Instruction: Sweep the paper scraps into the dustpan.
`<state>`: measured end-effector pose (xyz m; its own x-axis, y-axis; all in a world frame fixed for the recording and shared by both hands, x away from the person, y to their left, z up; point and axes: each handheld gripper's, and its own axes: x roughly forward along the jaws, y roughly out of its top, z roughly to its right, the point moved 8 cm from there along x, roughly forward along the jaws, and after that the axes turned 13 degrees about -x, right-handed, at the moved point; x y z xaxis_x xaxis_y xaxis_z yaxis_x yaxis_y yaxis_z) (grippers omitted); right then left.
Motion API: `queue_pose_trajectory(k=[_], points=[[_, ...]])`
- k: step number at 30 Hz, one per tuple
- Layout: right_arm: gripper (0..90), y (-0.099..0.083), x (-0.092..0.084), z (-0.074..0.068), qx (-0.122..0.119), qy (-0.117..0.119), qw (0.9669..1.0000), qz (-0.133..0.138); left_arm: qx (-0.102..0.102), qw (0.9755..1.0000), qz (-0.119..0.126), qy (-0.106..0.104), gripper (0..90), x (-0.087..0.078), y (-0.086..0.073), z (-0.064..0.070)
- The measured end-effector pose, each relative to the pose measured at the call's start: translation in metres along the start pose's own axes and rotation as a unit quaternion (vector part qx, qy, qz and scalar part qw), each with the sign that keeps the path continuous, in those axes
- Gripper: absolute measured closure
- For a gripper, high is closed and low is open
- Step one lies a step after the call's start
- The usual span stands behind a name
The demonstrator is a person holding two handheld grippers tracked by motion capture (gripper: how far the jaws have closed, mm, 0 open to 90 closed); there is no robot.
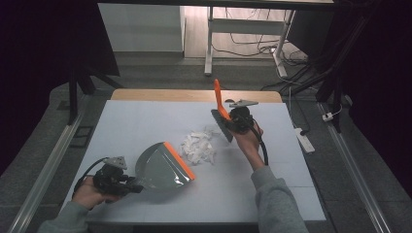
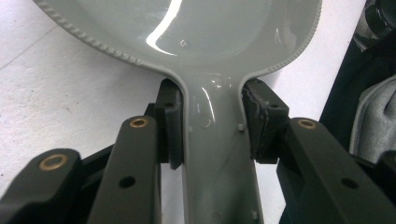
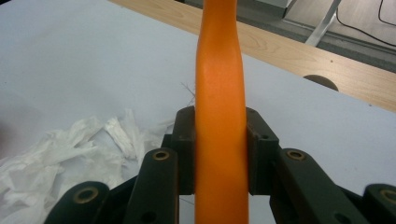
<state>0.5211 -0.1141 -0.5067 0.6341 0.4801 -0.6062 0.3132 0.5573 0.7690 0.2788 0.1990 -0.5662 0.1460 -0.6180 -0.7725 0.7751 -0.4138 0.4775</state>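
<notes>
Clamped on the narrow neck of the glossy grey plastic dustpan (image 2: 219, 154) at lower left, the left gripper (image 1: 127, 184) has a stiff, light, slippery load, while the right gripper (image 1: 232, 122) fingers (image 3: 186, 149) pinch the rigid orange-handled brush (image 3: 220, 121) beside featherlight crumpled white paper scraps (image 1: 198, 147) at mid-worktop (image 1: 272, 184).

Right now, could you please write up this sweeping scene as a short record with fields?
left gripper: shut on the dustpan handle
right gripper: shut on the brush handle, orange, pointing up
paper scraps: white heap between dustpan and brush
dustpan mouth: orange lip facing the scraps
table: white top, wooden far edge
</notes>
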Motion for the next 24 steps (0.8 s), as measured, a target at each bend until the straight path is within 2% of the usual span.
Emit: queue_pose_trajectory(k=[7, 10, 19, 24], points=[[70.8, 0.001, 0.006, 0.002, 0.003, -0.001, 1.0, -0.006, 0.0, 1.0, -0.003, 0.001, 61.4, 0.002, 0.0, 0.0], [70.8, -0.001, 0.009, 0.005, -0.002, -0.006, 0.9998, -0.017, -0.001, 1.0, -0.003, 0.003, 61.4, 0.002, 0.0, 0.0], [70.9, -0.003, 0.021, 0.006, -0.012, -0.007, 0.9991, -0.04, -0.017, 0.9998, -0.005, 0.004, 61.4, 0.003, -0.001, -0.004], [71.0, 0.003, 0.034, 0.0, -0.026, -0.006, 0.9976, -0.063, -0.029, 0.9996, -0.004, 0.004, 61.4, 0.003, -0.001, -0.007]])
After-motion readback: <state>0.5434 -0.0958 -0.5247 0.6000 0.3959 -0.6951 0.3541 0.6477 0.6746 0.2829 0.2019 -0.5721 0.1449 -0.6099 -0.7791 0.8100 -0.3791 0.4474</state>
